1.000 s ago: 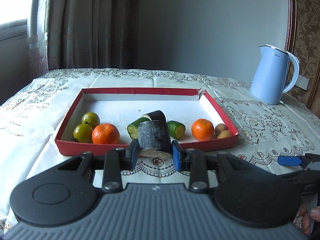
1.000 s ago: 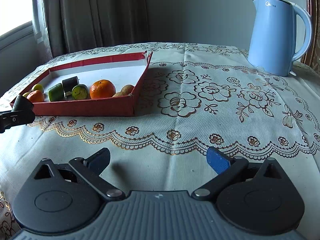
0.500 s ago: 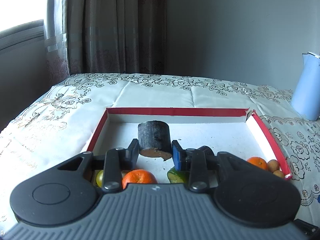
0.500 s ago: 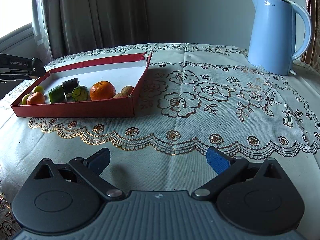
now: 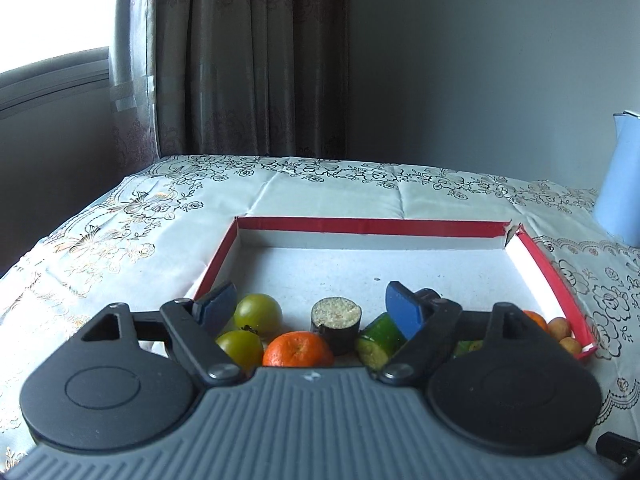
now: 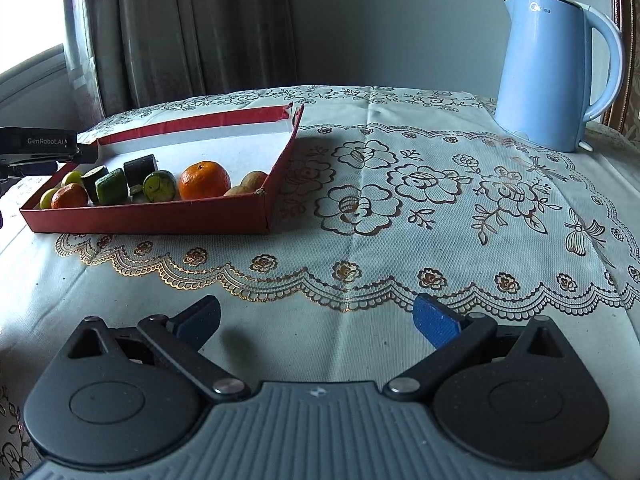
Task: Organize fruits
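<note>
A red tray (image 5: 368, 226) with a white floor holds the fruit along its near side. In the left wrist view my left gripper (image 5: 310, 310) is open above the tray. Below it a dark sugarcane piece (image 5: 337, 323) stands upright, free of the fingers. Around it lie two green tomatoes (image 5: 257, 312), an orange (image 5: 298, 349) and a green cane piece (image 5: 380, 338). In the right wrist view my right gripper (image 6: 316, 320) is open and empty over the tablecloth, well right of the tray (image 6: 160, 218).
A blue kettle (image 6: 554, 68) stands at the back right of the table. A second orange (image 6: 205, 180) and small brown fruits (image 6: 248, 184) lie at the tray's right end. The left gripper's body (image 6: 40, 146) shows at the left edge. Curtains hang behind.
My left gripper has opened and let go of the dark sugarcane piece, which now stands in the tray among the fruit. The right gripper has not moved.
</note>
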The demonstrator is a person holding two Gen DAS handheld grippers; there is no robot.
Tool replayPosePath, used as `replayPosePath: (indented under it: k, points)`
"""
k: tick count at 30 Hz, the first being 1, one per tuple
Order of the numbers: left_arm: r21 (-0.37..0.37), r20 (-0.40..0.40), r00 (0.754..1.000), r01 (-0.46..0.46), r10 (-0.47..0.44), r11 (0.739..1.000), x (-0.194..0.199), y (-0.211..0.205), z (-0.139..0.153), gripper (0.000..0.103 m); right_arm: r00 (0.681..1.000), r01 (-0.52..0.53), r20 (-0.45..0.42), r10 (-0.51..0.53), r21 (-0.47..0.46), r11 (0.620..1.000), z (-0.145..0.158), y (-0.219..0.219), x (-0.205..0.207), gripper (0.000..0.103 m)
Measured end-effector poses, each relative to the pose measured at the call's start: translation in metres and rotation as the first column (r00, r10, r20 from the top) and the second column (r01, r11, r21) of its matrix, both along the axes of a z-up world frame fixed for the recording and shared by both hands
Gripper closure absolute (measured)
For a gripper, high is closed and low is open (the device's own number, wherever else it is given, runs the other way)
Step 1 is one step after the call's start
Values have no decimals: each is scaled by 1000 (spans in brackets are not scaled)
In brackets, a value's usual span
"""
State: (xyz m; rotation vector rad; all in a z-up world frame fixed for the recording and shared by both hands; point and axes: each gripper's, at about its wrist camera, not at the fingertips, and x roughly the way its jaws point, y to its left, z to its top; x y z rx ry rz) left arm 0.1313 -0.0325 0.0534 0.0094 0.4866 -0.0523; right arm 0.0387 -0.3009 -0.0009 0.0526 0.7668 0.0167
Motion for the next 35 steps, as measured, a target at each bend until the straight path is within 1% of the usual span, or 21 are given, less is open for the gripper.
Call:
replayPosePath:
  k: [1, 3, 6, 10, 16, 23, 24, 27, 28, 31, 35]
  points:
    - [0, 10, 1000, 4, -4, 1000, -6, 1, 2, 10, 1000, 0, 0, 0, -1, 1000, 0, 0, 0, 0]
    - [-3, 17, 1000, 8, -8, 1000, -17, 2, 5, 4, 1000, -1, -1, 1, -4, 1000, 0, 0, 0, 0]
    - [-5, 6, 1000, 18, -18, 1000, -33, 4, 7, 0, 1000, -1, -3, 1, -9, 1000, 0, 1, 1, 0]
    - [-17, -6, 999, 33, -33, 999, -53, 7, 5, 0, 1000, -3, -7, 3, -20, 1000, 0, 2, 1, 0]
    - [-25, -31, 999, 17, -17, 1000, -81, 15, 2, 0, 1000, -6, -15, 6, -41, 999, -1, 5, 2, 0]
    - [-52, -12, 999, 39, -39, 998, -104, 27, 4, 0, 1000, -5, -17, 4, -54, 999, -2, 6, 1, 0]
    - [-45, -6, 999, 31, -31, 999, -107, 27, 4, 0, 1000, -5, -17, 4, -54, 999, -2, 6, 1, 0]
    - [24, 22, 1000, -17, 17, 1000, -116, 24, 6, 0, 1000, -5, -17, 4, -54, 999, -2, 6, 1, 0]
    - [37, 23, 999, -24, 23, 999, -117, 24, 6, 0, 1000, -4, -17, 3, -55, 998, -2, 6, 1, 0]
    - [22, 14, 1000, -16, 16, 1000, -120, 27, 5, 0, 1000, -3, -17, 2, -56, 998, -1, 6, 0, 0]
    - [20, 6, 1000, -9, 9, 1000, -124, 27, 3, 0, 1000, -3, -16, 2, -59, 998, -2, 6, -1, 0]
